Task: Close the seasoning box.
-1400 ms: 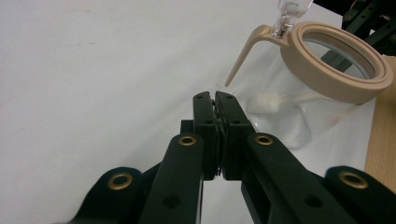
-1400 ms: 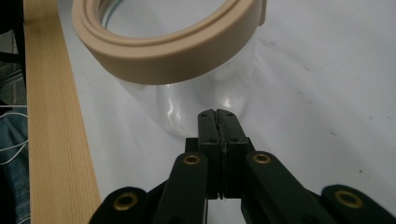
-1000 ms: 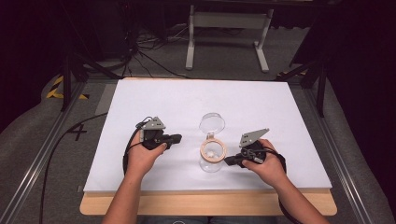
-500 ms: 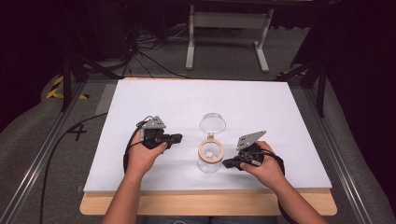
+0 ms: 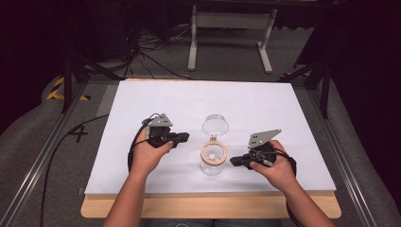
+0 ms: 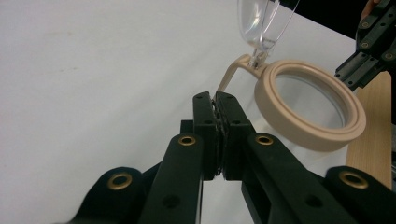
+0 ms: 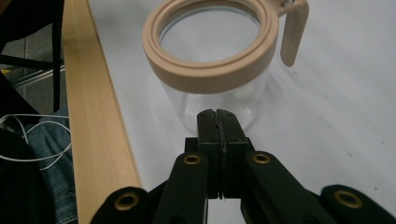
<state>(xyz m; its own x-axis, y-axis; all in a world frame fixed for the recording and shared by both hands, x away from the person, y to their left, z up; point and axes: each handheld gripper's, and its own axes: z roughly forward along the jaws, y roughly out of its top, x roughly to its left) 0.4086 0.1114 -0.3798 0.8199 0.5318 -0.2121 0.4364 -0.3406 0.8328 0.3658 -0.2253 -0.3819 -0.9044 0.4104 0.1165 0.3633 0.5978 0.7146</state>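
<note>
1. The white table [image 5: 156,99] carries the work, with a wooden edge [image 5: 213,208] along the person's side.
2. The glass jar [image 5: 213,163] stands upright near the front middle of the table, between the two grippers. Its beige rim ring [image 7: 210,51] is clear of any cover and its clear lid [image 5: 215,125] is swung back on the hinge, standing up behind the mouth. So, by my judgement, the opening is done.
3. The left gripper [image 5: 183,137] sits just left of the jar, its jaws pressed together on nothing, their tips close by the beige latch tab [image 6: 231,74].
4. The right gripper [image 5: 235,161] sits just right of the jar, low by the glass wall, jaws likewise together and empty.
5. Something small and pale [image 5: 213,155] lies inside the jar; I cannot tell what. What seems left is either taking it out or swinging the lid down.
</note>
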